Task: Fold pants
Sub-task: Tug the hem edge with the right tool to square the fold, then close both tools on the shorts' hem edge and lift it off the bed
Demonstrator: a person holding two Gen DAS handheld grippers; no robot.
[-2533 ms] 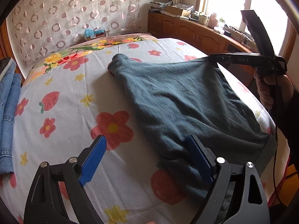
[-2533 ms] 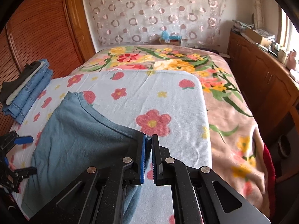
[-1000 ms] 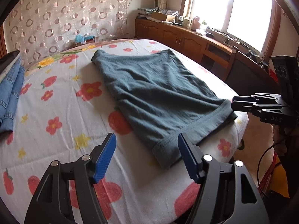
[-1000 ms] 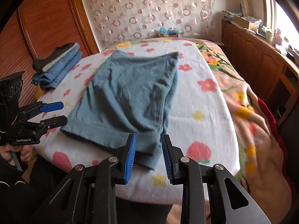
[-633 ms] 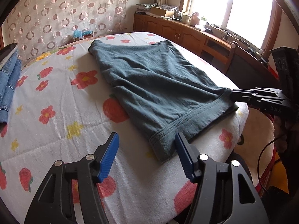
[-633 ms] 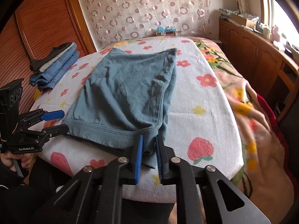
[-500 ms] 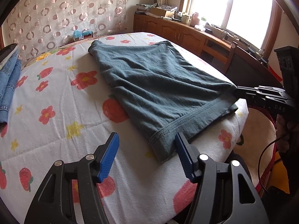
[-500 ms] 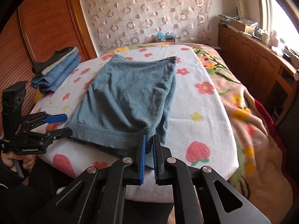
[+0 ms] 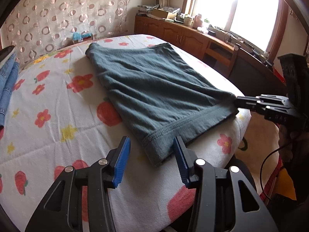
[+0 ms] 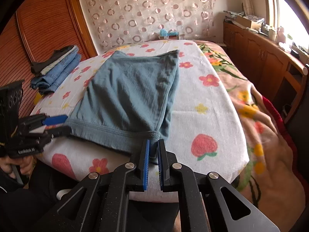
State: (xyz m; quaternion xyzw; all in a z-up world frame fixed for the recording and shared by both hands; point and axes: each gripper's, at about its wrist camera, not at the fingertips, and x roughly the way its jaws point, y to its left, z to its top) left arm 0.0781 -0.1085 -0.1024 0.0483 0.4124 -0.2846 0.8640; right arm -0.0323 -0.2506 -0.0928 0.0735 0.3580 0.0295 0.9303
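Pinching pants (image 10: 125, 89) hem, right tool (image 10: 152, 154) clamped; left tool (image 9: 150, 154) closing, straddling corner

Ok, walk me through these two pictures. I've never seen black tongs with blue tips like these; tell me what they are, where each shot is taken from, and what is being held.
No robot here: a person holds one hand-squeezed gripper in each hand, and each carries a wide-angle camera looking along its two blue-padded fingers. One picture is from the left gripper, the other from the right gripper; each also catches the other tool off to the side.

A pair of teal pants lies flat on a flowered bedspread, with folded jeans stacked at the bed's far side.

The right gripper is shut on one near corner of the pants' hem. The left has just been closing around the other corner; the cloth is between its pads, but they do not yet press it.
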